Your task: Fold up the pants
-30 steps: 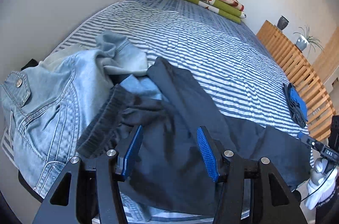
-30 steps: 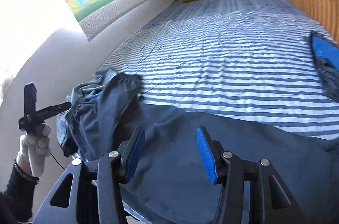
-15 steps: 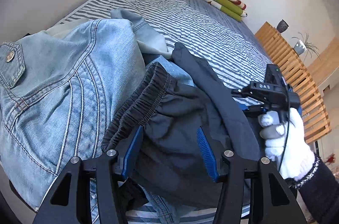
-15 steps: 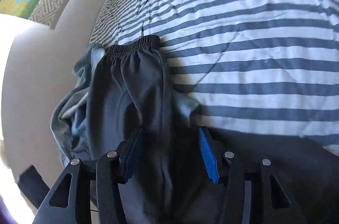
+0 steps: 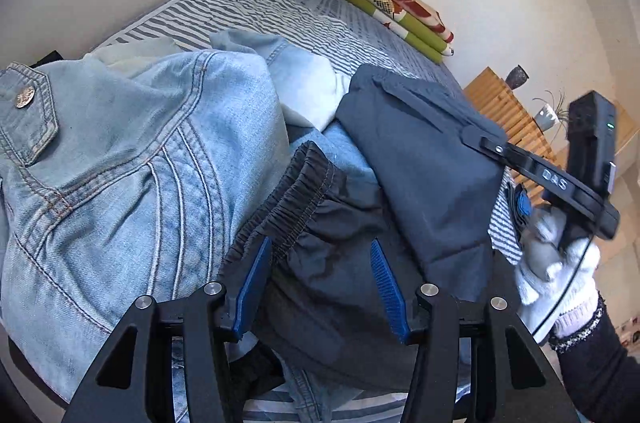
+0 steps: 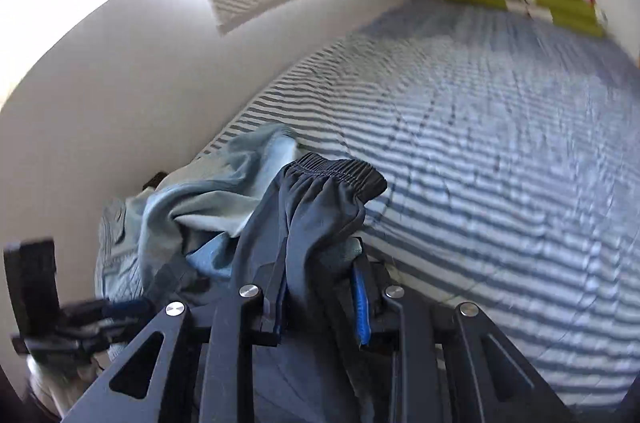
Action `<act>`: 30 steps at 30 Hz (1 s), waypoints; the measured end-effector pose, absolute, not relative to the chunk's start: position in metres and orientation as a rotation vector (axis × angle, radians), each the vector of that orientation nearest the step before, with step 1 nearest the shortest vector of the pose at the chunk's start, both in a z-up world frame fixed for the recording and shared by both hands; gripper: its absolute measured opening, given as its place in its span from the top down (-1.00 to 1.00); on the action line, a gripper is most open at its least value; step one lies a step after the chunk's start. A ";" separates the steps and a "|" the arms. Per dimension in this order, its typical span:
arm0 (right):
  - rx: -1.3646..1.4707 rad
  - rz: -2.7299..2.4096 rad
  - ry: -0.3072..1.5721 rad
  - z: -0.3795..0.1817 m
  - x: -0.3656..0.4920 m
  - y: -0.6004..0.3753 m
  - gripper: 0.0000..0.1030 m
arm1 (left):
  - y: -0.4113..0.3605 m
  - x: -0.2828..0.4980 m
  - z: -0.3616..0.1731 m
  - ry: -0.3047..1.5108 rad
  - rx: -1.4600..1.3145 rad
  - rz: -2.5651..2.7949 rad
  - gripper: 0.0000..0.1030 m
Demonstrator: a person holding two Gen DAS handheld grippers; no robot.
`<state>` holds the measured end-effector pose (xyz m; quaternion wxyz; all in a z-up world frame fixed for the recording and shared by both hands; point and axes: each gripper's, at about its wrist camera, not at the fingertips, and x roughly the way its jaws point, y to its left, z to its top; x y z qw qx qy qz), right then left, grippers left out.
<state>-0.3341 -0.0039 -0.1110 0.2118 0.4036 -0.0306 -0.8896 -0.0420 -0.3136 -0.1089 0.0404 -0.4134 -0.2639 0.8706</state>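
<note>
Dark navy pants lie bunched on top of a pile at the near left corner of the striped bed. Their elastic waistband sits just ahead of my left gripper, which is open with its blue pads on either side of the dark fabric. My right gripper is shut on a fold of the dark pants, and an elastic edge hangs over just beyond it. In the left wrist view the right gripper comes in from the right, held by a white-gloved hand.
Light blue jeans fill the left of the pile under the dark pants. Folded green and red blankets lie at the bed's far end. A wooden slatted frame with pots stands at the right. A white wall runs along the left.
My right gripper has shut on the dark pants and raised the fabric; it was open half a second ago. My left gripper has come closer to the elastic waistband and stays open.
</note>
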 end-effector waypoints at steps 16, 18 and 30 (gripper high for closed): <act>1.245 -2.529 0.020 -0.104 -0.340 -0.001 0.48 | -0.313 -0.042 -0.110 -0.750 -1.328 2.664 -0.07; 1.273 -2.540 -0.042 -0.107 -0.350 0.013 0.48 | -0.312 -0.049 -0.112 -0.743 -1.340 2.664 -0.07; 1.335 -2.291 -0.716 -0.138 -0.391 0.074 0.43 | -0.313 -0.059 -0.113 -0.735 -1.354 2.663 -0.07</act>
